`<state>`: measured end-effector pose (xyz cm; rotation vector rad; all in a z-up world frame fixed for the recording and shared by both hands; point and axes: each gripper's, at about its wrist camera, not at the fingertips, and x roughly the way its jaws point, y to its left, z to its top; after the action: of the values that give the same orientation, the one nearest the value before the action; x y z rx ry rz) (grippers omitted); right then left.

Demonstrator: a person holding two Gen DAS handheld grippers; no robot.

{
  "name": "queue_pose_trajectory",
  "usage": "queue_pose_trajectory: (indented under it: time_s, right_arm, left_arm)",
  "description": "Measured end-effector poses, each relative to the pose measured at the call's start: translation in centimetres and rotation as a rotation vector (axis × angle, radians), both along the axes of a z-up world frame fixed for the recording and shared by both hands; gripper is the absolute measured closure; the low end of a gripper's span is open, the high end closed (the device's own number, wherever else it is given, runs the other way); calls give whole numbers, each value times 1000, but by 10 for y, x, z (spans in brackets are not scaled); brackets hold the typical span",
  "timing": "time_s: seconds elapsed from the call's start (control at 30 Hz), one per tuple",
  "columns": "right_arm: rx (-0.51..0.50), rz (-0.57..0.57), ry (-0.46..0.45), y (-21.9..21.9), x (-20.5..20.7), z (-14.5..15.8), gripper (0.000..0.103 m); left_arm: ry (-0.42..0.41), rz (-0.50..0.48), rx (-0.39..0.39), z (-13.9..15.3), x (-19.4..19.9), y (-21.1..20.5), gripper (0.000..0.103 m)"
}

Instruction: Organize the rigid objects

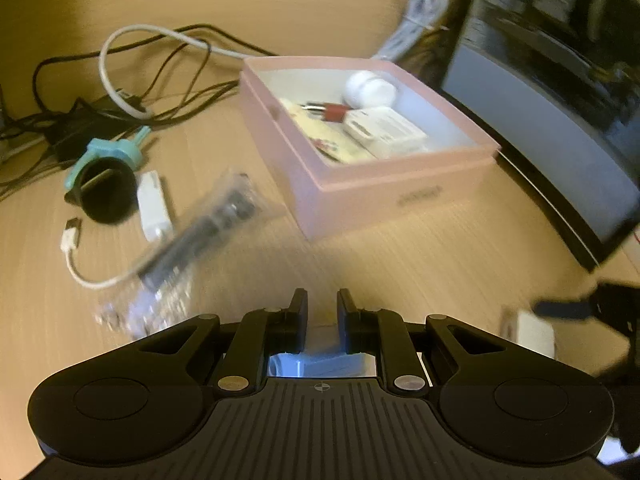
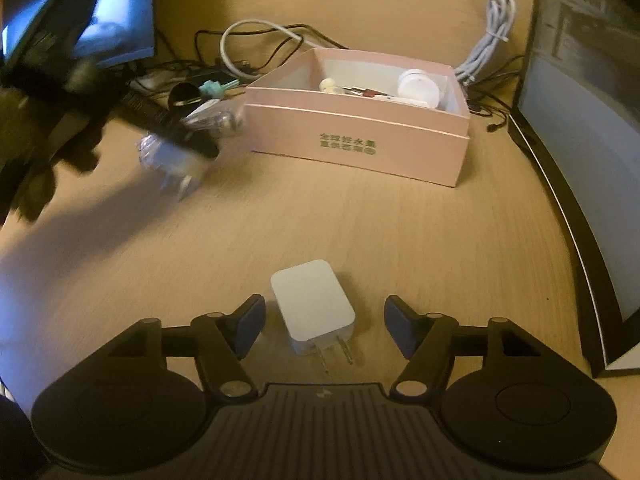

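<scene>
My right fingers point(image 2: 252, 326) stand spread wide on either side of the white plug adapter point(image 2: 313, 305), which lies flat on the wooden desk point(image 2: 360, 224) with its two prongs pointing back toward my palm. The blue pads are just beside its sides and touch neither. My left gripper point(image 1: 322, 312) has its fingers drawn close with only a narrow gap, and nothing sits between them.

The pink box point(image 2: 356, 136) stands further out on the desk, its top open, already holding a round white case point(image 2: 418, 86), a red-handled piece and some pale packets. Left of the box lies a clear plastic bag point(image 1: 192, 240) with dark parts inside, blurred in both views; near it are a small white dongle point(image 1: 154, 206) on a short cable, a black cup with a teal clip point(image 1: 108, 186), and a tangle of black and white wires.

I judge the step in hand to be the pickup of the adapter with my right gripper, with loose items still waiting beside the box. The next move calls for closing squarely on the adapter's long flat sides, keeping clear of the prongs, then lifting and carrying it forward over the near wall of the box to a free spot inside. My left gripper looks set to go for the bag, and would need to spread wider to take it.
</scene>
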<state>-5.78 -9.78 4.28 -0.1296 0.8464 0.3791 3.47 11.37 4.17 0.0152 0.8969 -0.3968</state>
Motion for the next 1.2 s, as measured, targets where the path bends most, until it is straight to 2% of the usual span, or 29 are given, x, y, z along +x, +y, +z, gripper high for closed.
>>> queue_pose_trajectory:
  time_s: [0.1, 0.27, 0.37, 0.5, 0.6, 0.73, 0.77, 0.8, 0.87, 1.0, 1.1, 1.2]
  right_arm:
    - [0, -7, -12, 3, 0, -2, 29]
    - [16, -17, -34, 2, -1, -5, 21]
    - [20, -13, -38, 4, -2, -7, 15]
    - [14, 11, 1, 12, 3, -9, 0]
    - [-7, 8, 36, 15, 9, -6, 0]
    - [-31, 74, 82, 17, 18, -3, 1]
    - [-34, 76, 84, 17, 20, -1, 9]
    - [-42, 69, 56, 19, 19, 5, 15]
    - [-43, 91, -27, 28, 14, 18, 15]
    - [28, 207, -70, 68, 17, 35, 15]
    - [81, 267, -70, 110, 27, 32, 15]
    - [45, 290, -71, 144, 42, 19, 16]
  left_arm:
    - [-47, 0, -8, 2, -19, 1, 86]
    - [-93, 122, -135, 20, -36, 26, 86]
    - [-93, 194, -168, 30, -41, 42, 86]
    - [-64, 276, -174, 36, -49, 59, 86]
    - [-72, 316, -176, 36, -60, 70, 86]
    - [-74, 406, -148, 36, -77, 89, 86]
    - [-75, 426, -142, 36, -82, 94, 86]
    - [-78, 436, -137, 37, -86, 98, 86]
    - [-81, 456, -130, 35, -96, 106, 86]
    - [-49, 487, -122, 28, -106, 112, 86]
    - [-48, 506, -118, 28, -113, 111, 86]
    - [-36, 525, -106, 31, -118, 110, 86]
